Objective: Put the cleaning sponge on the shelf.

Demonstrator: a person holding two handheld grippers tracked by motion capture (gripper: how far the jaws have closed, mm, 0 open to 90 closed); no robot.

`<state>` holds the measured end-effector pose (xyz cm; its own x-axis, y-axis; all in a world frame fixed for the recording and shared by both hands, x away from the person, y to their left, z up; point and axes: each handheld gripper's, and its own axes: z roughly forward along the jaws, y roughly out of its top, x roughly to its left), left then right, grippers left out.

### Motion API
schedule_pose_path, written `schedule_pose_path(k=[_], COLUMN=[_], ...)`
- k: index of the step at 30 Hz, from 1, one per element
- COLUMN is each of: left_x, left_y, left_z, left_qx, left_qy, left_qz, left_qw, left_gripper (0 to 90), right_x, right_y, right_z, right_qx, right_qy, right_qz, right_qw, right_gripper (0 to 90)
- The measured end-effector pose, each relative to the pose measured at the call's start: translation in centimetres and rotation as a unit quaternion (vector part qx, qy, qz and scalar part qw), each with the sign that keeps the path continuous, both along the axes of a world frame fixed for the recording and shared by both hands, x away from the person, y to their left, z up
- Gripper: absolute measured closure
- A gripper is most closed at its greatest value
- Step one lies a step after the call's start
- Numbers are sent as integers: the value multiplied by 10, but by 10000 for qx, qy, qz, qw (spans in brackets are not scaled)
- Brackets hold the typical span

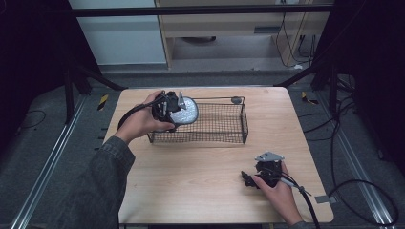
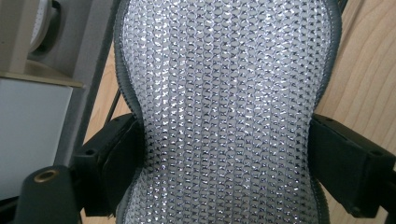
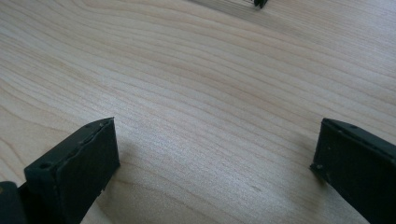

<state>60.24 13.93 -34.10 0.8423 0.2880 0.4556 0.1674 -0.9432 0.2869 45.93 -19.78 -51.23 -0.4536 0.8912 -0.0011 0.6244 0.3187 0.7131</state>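
A silver sparkly scrubbing sponge (image 1: 185, 111) with a grey rim is pinched at its narrow waist by my left gripper (image 1: 173, 110), held over the left end of a black wire basket (image 1: 224, 136). In the left gripper view the sponge (image 2: 224, 102) fills the middle, with a black jaw pressed on each side. My right gripper (image 1: 249, 180) rests low on the wooden table (image 1: 191, 186) near the front right. Its jaws stand wide apart over bare wood (image 3: 210, 116), nothing between them.
The wire basket sits at the table's middle back, its long side across. A small grey disc (image 1: 236, 99) lies by its far right corner. Cables trail off the table's right side onto the floor. Black frame posts stand behind the table.
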Motion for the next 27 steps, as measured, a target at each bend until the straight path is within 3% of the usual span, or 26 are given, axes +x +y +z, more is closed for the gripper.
schedule_pose_path(k=[14, 27], left_x=[22, 29], left_y=[5, -2], left_z=[-13, -24], left_qx=[80, 147], left_qy=[-18, 28], left_qz=[-23, -78], left_qw=[10000, 9999], left_gripper=[134, 136], right_x=[0, 0], right_y=[0, 0], right_z=[0, 0], right_qx=[6, -5], right_qy=[0, -17], right_qz=[-4, 6], right_qw=[10000, 10000], right_gripper=[4, 4])
